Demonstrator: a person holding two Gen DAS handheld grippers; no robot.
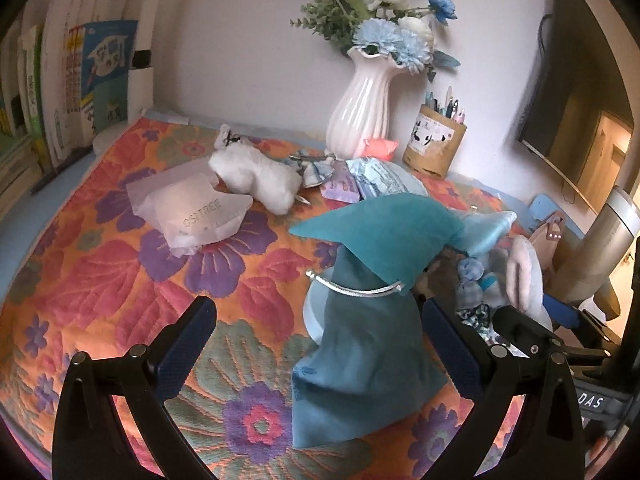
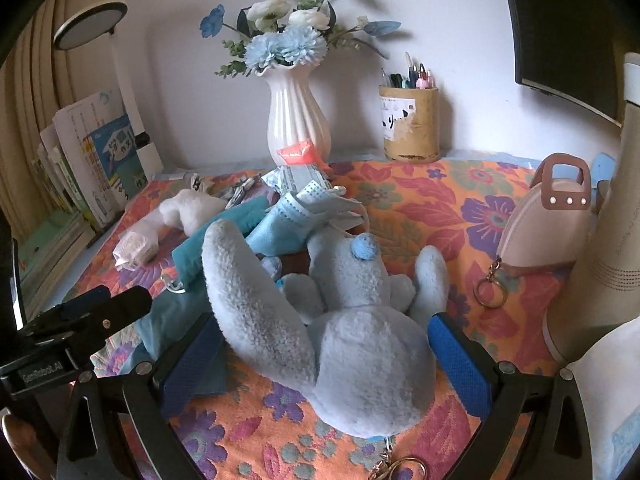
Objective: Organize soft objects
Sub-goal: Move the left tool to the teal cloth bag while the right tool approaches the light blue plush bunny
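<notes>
Leftward first: the left gripper stood spread wide over a teal cloth drawstring pouch, gripping nothing, on the floral woven tablecloth. A fluffy white plush animal and a frosted plastic packet lay scattered beyond it. From the right wrist, the right gripper straddled a pale blue plush rabbit, fingers apart, not yet clamped. Sorting looked barely begun, with most soft items loose.
</notes>
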